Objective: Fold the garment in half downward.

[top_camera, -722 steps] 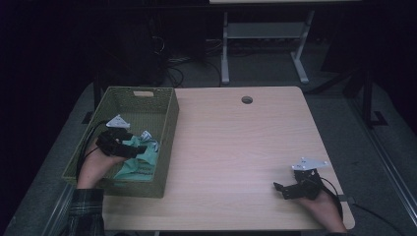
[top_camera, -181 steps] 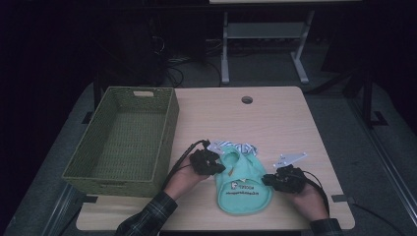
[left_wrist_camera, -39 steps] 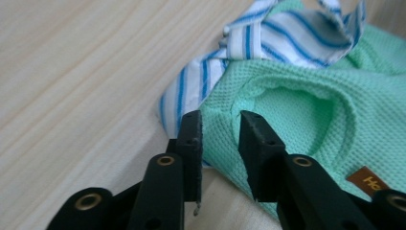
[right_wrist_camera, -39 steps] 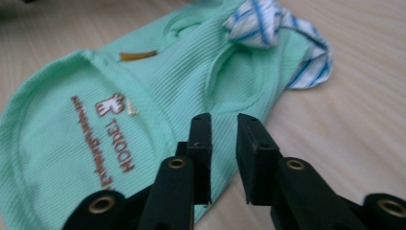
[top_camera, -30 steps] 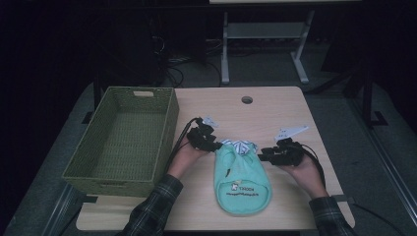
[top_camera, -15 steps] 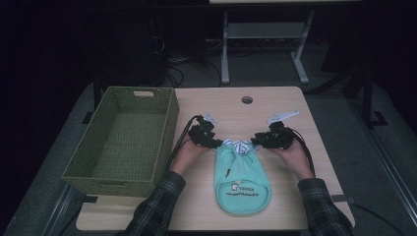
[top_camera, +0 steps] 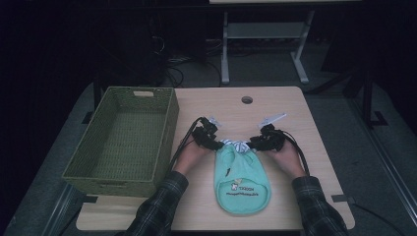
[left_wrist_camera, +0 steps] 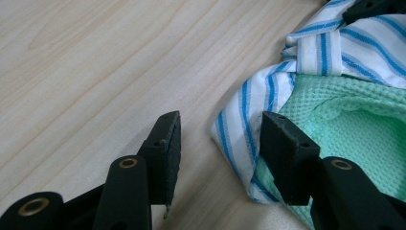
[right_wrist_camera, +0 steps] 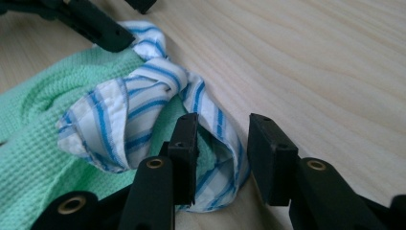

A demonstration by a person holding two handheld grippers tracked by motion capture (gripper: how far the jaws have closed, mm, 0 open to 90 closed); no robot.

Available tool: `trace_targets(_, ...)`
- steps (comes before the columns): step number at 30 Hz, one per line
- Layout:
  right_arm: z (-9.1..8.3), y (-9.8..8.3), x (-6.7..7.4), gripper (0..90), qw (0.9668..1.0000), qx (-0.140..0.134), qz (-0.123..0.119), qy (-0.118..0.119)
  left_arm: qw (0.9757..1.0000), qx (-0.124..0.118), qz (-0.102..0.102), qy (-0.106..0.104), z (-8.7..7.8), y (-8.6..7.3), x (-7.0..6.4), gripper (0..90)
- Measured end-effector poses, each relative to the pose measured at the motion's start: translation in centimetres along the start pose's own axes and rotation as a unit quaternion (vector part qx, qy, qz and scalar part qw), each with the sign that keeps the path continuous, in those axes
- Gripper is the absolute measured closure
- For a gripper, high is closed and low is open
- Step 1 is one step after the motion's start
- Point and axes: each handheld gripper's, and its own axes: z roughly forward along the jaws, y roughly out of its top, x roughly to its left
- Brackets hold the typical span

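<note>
A mint green bib [top_camera: 241, 182] with a blue-and-white striped lining [top_camera: 236, 145] lies flat on the wooden table [top_camera: 231, 110], neck end away from me. My left gripper [top_camera: 216, 144] is at the neck's left corner. Its jaws have just been opening, and the striped edge [left_wrist_camera: 239, 120] lies loose between them [left_wrist_camera: 222, 139], a gap beside the left jaw. My right gripper [top_camera: 253, 144] is at the neck's right corner, with its open jaws [right_wrist_camera: 222, 139] astride the striped strap [right_wrist_camera: 210, 120]. The left gripper's black jaw [right_wrist_camera: 95, 24] rests on the cloth farther off.
A woven green basket [top_camera: 172, 123] stands at the table's left, close to my left forearm. A round cable hole [top_camera: 247, 100] sits in the tabletop behind the grippers. Beyond the table stands a white-legged desk frame [top_camera: 225, 59] on dark floor.
My right gripper has slid left from beside the bib to its neck's right corner. The left gripper has stayed at the left corner. The bib has not shifted.
</note>
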Motion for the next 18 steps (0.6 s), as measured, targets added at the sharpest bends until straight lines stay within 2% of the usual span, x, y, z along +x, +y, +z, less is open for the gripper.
trace_targets(4, 0.10, -0.17, 0.22, 66.2, 0.9999, -0.003, -0.016, -0.003, 1.0000, 0.002, 0.004, -0.003, 0.01, 0.00, -0.17, 52.3)
trace_targets(7, 0.05, -0.41, 0.50, 71.3, 0.9999, -0.006, -0.015, -0.002, 0.9999, 0.003, 0.009, -0.009, -0.01, 0.02, -0.27, 57.9)
trace_targets(14, 0.05, -0.36, 0.56, 81.4, 0.9998, 0.000, 0.015, 0.013, 0.9995, 0.007, 0.013, -0.028, -0.01, 0.17, -0.63, 77.3)
trace_targets(18, 0.07, -0.29, 0.58, 84.8, 0.9997, 0.003, 0.018, 0.016, 0.9993, 0.010, 0.011, -0.035, -0.03, 0.22, -0.61, 83.5)
